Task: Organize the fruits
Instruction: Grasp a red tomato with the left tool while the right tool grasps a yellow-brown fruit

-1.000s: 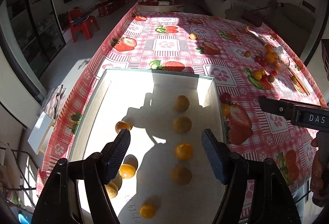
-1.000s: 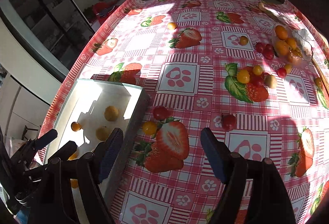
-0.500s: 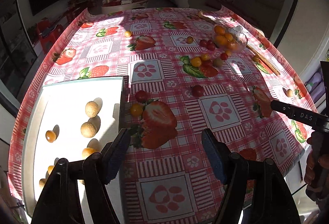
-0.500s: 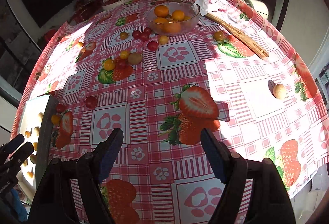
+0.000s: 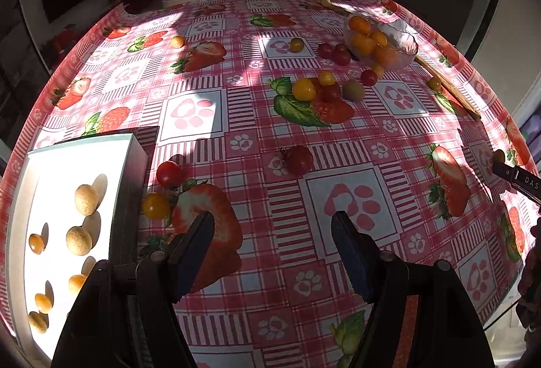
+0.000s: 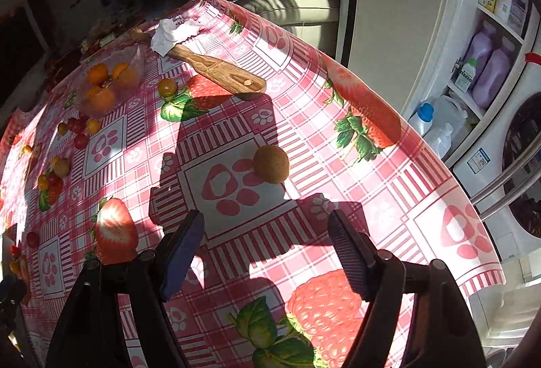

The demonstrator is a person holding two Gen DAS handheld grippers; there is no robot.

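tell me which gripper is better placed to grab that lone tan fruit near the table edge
Right. The right gripper is open with the tan fruit just ahead between its fingers. The left gripper, also open, hangs beside the white tray, with only cherry tomatoes nearby.

The left wrist camera sits behind its gripper (image 5: 272, 244), raised over the near part of the table (image 5: 338, 138) and tilted down along the spread fingers toward the far end and the room beyond; the white tray (image 5: 20, 192) fills its lower left corner. The right wrist camera looks from behind its gripper (image 6: 265, 243), closer to the cloth, angled toward the table's right edge and the shelves (image 6: 487, 40) past it. Both views take in the glass bowl (image 5: 400, 41) (image 6: 135, 63), the wooden paddle (image 5: 449, 87) (image 6: 216, 70) and the scattered tomatoes (far right in the left view, far left in the right).
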